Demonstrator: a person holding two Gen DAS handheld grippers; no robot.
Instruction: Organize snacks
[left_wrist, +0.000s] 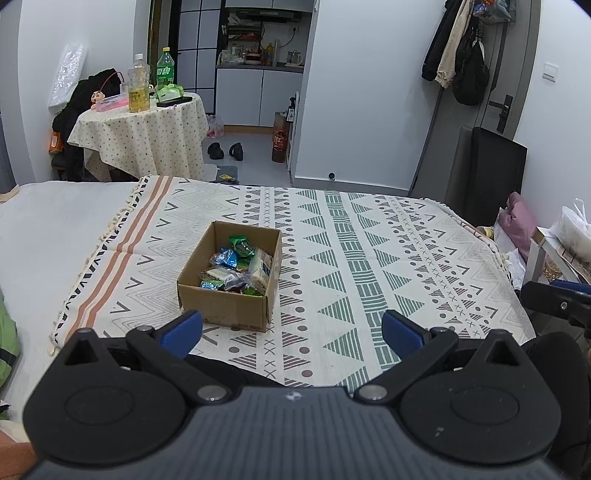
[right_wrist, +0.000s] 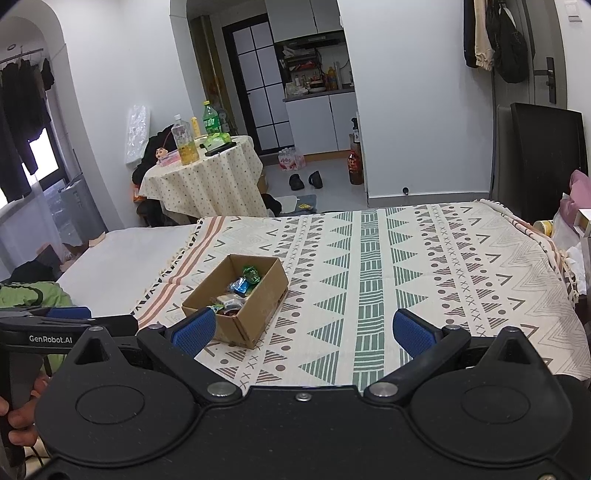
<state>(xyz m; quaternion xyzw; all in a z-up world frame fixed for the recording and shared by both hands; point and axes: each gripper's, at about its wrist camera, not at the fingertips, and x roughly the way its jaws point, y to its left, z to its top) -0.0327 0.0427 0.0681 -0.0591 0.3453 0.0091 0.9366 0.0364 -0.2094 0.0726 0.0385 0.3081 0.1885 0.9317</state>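
Now | both tongs spread, empty | snack box (left_wrist: 229, 273) ahead-left of left tongs (left_wrist: 291, 332), right tongs (right_wrist: 303, 332)

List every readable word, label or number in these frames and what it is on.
"GenRobot.AI": on the left gripper body, seen in the right wrist view.
Snack wrappers in the box: print too small to read.
Bottle labels on the round table: blurred, unreadable.

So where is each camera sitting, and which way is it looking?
Left wrist: rides on the left tool, looks across the patterned blanket at the cardboard box of snacks; its open blue fingers show.
Right wrist: rides on the right tool, looks the same way from further right; a hand shows.
Both share box, blanket and round table.
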